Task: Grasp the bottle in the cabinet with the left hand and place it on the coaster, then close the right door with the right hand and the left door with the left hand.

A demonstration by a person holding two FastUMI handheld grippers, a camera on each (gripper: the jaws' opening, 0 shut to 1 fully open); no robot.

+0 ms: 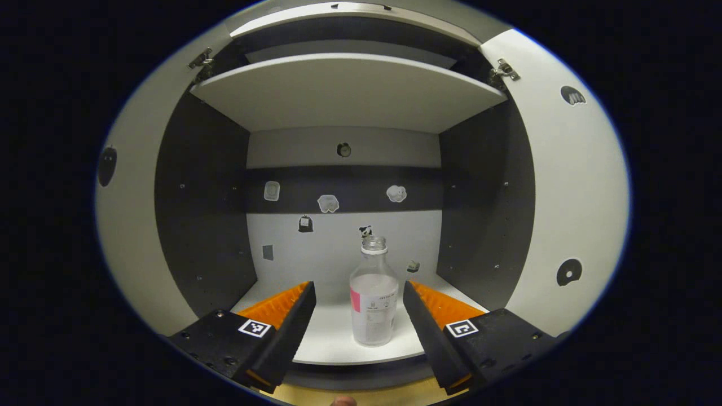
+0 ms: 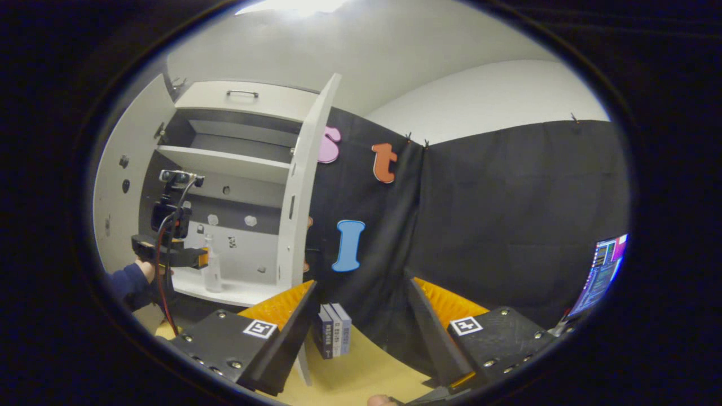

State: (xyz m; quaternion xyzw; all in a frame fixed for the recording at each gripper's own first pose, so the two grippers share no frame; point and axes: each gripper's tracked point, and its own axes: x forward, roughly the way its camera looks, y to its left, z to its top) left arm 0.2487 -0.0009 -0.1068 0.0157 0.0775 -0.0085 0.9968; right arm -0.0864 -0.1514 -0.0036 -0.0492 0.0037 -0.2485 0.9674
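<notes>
I have the left tongs (image 1: 358,293) held level and pointed straight into the open cabinet (image 1: 344,93), fingers spread wide with the bottle (image 1: 373,296) standing upright in the gap between them; neither finger touches it. The bottle is on the cabinet's bottom shelf (image 1: 333,344), near the front edge, clear glass with a label on its side, and I cannot tell whether there is any liquid in it. Above it the upper shelf sits bare, and small stickers dot the back wall. Both doors are swung open, the left door (image 1: 127,225) and the right door (image 1: 569,197) framing the opening.

The right tongs (image 2: 361,296) are held off to the side, aimed at the black cloth wall, fingers likewise spread and pinching nothing. From the right gripper view I see the cabinet from an angle, with the right door (image 2: 302,186) edge-on, and the other tool (image 2: 169,248) held by a hand in a dark sleeve (image 2: 127,285) just in front of the bottle (image 2: 211,270). Between the right fingers, a few small books (image 2: 333,335) stand on the yellow bench (image 2: 361,372), and a lit screen (image 2: 601,273) glows at the far right
</notes>
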